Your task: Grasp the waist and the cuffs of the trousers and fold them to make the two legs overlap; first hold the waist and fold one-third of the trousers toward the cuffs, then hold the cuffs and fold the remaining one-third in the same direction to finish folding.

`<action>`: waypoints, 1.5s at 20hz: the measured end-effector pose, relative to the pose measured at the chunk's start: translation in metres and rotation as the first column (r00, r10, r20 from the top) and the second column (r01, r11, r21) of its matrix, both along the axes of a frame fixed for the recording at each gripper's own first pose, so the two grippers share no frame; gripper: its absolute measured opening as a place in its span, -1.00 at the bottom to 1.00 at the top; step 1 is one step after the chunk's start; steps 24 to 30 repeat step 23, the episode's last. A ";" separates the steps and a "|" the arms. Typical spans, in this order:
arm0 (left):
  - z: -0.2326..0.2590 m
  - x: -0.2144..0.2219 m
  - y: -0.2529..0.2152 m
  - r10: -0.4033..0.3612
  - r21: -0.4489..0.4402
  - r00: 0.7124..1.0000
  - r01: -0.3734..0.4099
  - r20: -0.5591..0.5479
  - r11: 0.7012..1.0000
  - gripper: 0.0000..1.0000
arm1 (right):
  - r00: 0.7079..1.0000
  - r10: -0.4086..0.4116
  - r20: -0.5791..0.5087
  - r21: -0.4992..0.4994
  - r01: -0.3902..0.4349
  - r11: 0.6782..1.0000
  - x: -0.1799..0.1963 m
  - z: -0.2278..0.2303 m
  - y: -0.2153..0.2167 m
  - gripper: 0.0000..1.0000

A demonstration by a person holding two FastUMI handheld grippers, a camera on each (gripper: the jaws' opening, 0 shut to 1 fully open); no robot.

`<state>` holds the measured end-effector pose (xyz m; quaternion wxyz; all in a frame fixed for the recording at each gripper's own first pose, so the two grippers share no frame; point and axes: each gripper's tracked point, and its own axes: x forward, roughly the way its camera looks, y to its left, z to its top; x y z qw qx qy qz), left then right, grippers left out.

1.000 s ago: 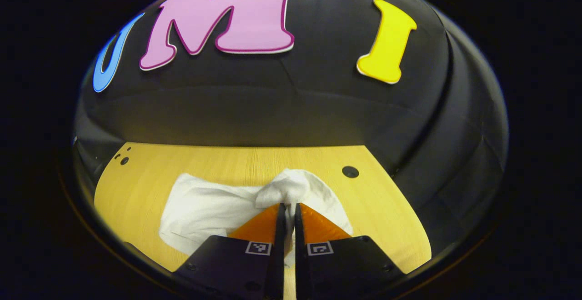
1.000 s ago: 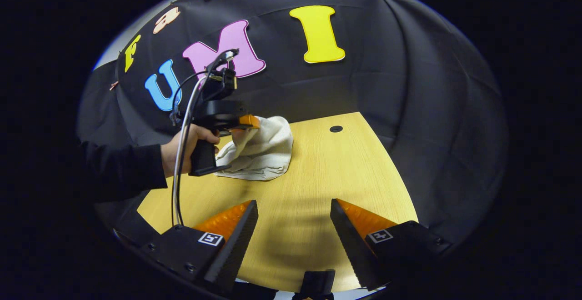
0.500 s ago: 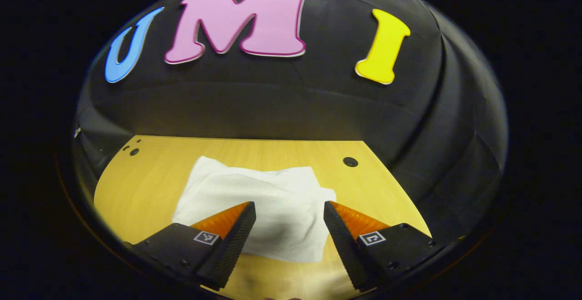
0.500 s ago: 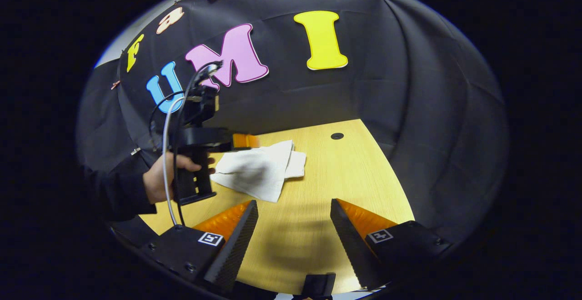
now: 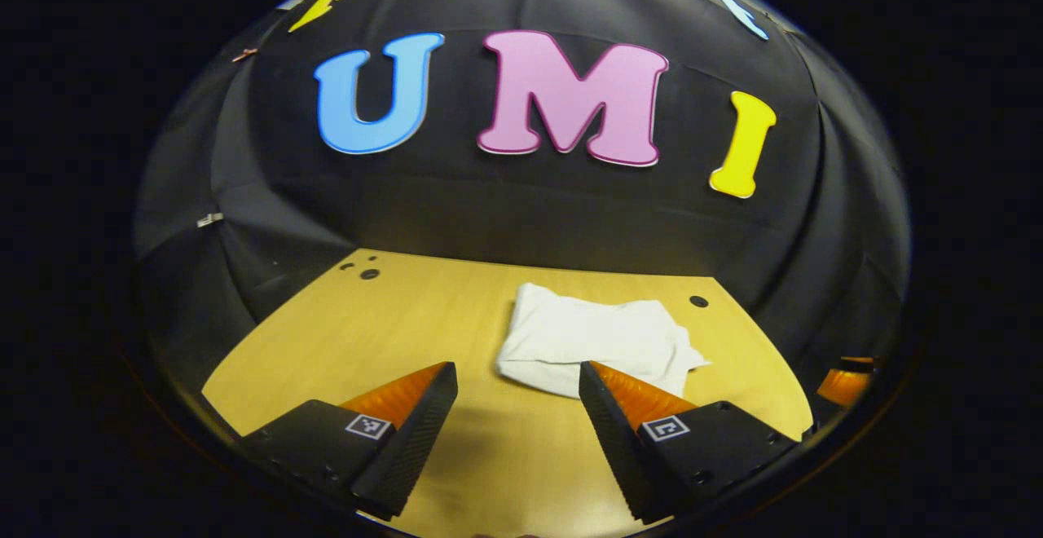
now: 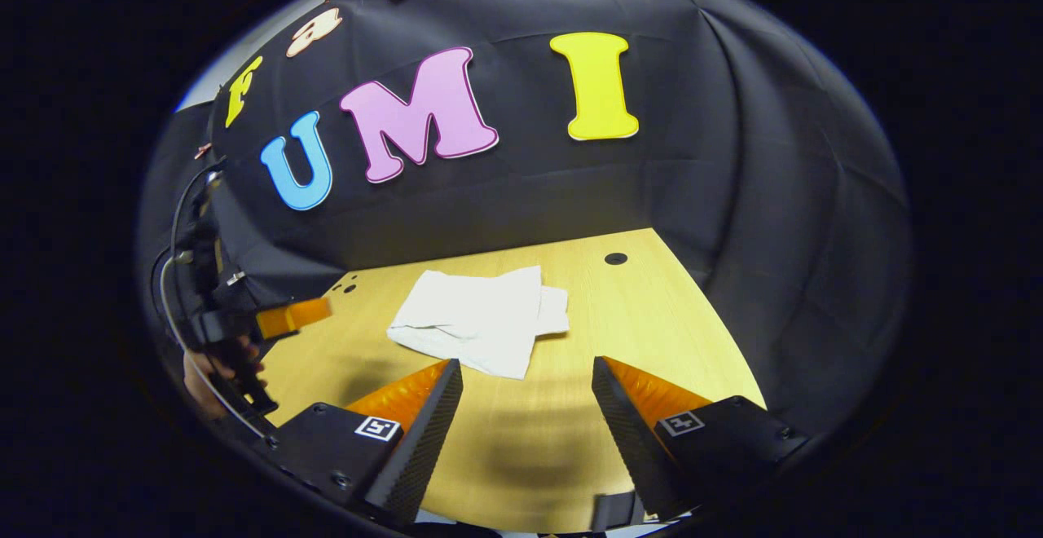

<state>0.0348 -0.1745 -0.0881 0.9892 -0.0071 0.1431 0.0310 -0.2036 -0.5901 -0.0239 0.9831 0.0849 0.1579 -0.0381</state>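
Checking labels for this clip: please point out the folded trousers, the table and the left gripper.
trousers (image 5: pixel 591 334), left gripper view, middle of the top layer.
table (image 5: pixel 391 318), left gripper view, bare wood left of the cloth.
left gripper (image 5: pixel 518 375), left gripper view, midway between its open fingertips.

Left gripper (image 6: pixel 305 314) half lost at the right gripper view's edge, hand (image 6: pixel 204 371) barely peeking, trousers' (image 5: pixel 595 338) near corner tucked behind a finger (image 5: pixel 619 399)

- The trousers (image 5: pixel 593 339) (image 6: pixel 476 320) are seen as soft white cloth, matt and slightly creased.
- The table (image 5: pixel 407 334) (image 6: pixel 644 318) is finished as pale wood grain, smooth with a faint sheen.
- The booth wall (image 5: pixel 530 212) (image 6: pixel 733 196) is formed of matt black cloth, wrinkled.
- Finely ribbed inner faces are shown on the left gripper (image 5: pixel 518 424) and right gripper (image 6: pixel 527 428) fingers; their housings look like matt plastic.
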 end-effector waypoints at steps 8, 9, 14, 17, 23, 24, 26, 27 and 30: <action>0.008 -0.094 0.063 0.044 0.009 0.997 -0.045 0.058 0.999 0.92 | 0.999 0.017 0.048 -0.017 -0.016 1.000 -0.013 0.019 0.084 0.97; 0.012 -0.096 0.065 0.041 -0.020 0.997 -0.040 0.062 0.999 0.92 | 0.999 0.029 0.044 -0.015 -0.029 0.999 -0.014 0.019 0.097 0.97; 0.033 -0.108 0.083 -0.030 -0.043 0.995 0.034 0.099 0.998 0.92 | 0.994 0.082 0.071 -0.004 -0.082 0.997 -0.022 0.027 0.168 0.97; 0.039 -0.111 0.093 -0.066 -0.058 0.992 0.072 0.104 0.996 0.92 | 0.989 0.127 0.071 -0.050 -0.123 0.991 -0.028 0.026 0.198 0.97; 0.039 -0.112 0.120 -0.084 -0.067 0.991 0.091 0.103 0.994 0.92 | 0.989 0.100 0.106 -0.090 -0.090 0.992 -0.030 0.036 0.214 0.97; 0.039 -0.112 0.120 -0.084 -0.067 0.991 0.091 0.103 0.994 0.92 | 0.989 0.100 0.106 -0.090 -0.090 0.992 -0.030 0.036 0.214 0.97; 0.039 -0.112 0.120 -0.084 -0.067 0.991 0.091 0.103 0.994 0.92 | 0.989 0.100 0.106 -0.090 -0.090 0.992 -0.030 0.036 0.214 0.97; 0.039 -0.112 0.120 -0.084 -0.067 0.991 0.091 0.103 0.994 0.92 | 0.989 0.100 0.106 -0.090 -0.090 0.992 -0.030 0.036 0.214 0.97; 0.039 -0.112 0.120 -0.084 -0.067 0.991 0.091 0.103 0.994 0.92 | 0.989 0.100 0.106 -0.090 -0.090 0.992 -0.030 0.036 0.214 0.97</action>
